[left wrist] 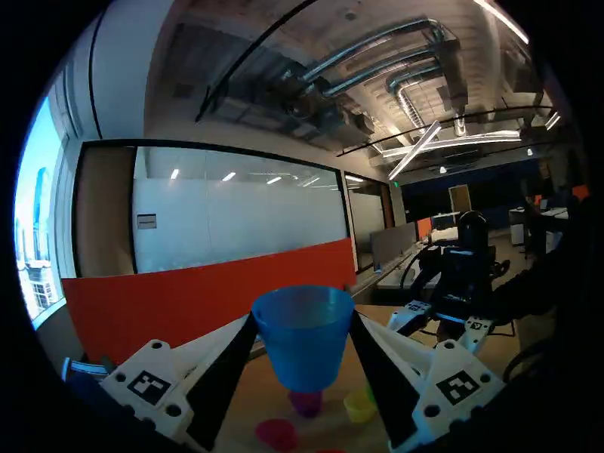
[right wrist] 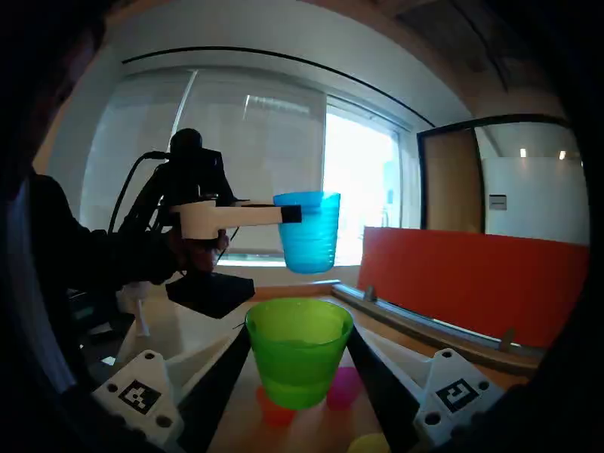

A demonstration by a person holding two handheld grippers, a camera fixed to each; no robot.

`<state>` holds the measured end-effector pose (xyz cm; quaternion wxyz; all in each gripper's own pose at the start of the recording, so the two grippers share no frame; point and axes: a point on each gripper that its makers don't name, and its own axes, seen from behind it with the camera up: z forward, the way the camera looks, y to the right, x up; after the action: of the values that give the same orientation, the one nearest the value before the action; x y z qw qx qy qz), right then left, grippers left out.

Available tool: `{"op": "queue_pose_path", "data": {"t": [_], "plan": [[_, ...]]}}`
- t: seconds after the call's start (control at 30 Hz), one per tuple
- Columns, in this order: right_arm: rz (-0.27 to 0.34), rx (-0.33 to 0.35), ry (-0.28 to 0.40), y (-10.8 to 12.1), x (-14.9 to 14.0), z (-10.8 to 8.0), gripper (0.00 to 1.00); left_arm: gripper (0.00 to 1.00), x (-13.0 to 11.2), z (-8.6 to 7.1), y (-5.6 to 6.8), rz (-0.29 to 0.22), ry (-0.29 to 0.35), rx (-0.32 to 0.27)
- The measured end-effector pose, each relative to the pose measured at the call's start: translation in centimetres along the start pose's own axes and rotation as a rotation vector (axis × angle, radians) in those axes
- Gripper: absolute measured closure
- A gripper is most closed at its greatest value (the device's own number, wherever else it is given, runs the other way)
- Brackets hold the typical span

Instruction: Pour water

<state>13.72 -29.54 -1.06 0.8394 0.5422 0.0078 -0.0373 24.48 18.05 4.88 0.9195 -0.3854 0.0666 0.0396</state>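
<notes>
— Which step of the pour is this?
— Just ahead of it, I'd say. Starting on the left: the left gripper (left wrist: 303, 321) has its two fingers pressed on either side of the blue cup (left wrist: 303, 347), just under the rim. The cup is upright and lifted well off the table (left wrist: 253, 389).
— Any water in it?
— I cannot tell; the wall is too dark to show a level.
— How is that arm held?
— In the right gripper view a dark sleeve (right wrist: 98, 260) reaches in from the left, with the hand (right wrist: 202, 245) under the gripper's white body. The fingers point level towards the right. The blue cup hangs above and beyond the green cup (right wrist: 298, 359), and the two are apart.
— And the right side?
— The right gripper (right wrist: 298, 340) is clamped on the green cup, one finger on each flank. It holds the cup low and upright, with the mouth open upward. A darker band low in the cup may be water, but I would not swear to it.
— So what does the next move call for?
— Judging by the heights, the blue cup is the one that pours. Its lip needs to come over the green mouth, then the left wrist rolls slowly while the right hand holds level.
— What could go wrong?
— If it tips before the rims line up, the water lands among the small cups (left wrist: 306, 402) on the table below.
</notes>
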Motion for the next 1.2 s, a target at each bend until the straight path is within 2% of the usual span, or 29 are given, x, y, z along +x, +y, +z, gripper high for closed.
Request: {"op": "queue_pose_path", "data": {"t": [0.3,0.9,1.2], "plan": [[0.001,-0.013,-0.007,0.3,0.0,-0.9,0.09,0.14,-2.5,-0.7,0.7,-0.020,-0.068,-0.018],[0.004,-0.029,-0.094,1.0,-2.5,-2.8,0.09,0.14,-8.1,-1.6,2.2,-0.073,-0.186,-0.059],[0.007,-0.035,-0.135,1.6,-3.7,-3.7,0.09,0.14,-10.5,-2.1,3.8,-0.065,-0.245,-0.100]]}}
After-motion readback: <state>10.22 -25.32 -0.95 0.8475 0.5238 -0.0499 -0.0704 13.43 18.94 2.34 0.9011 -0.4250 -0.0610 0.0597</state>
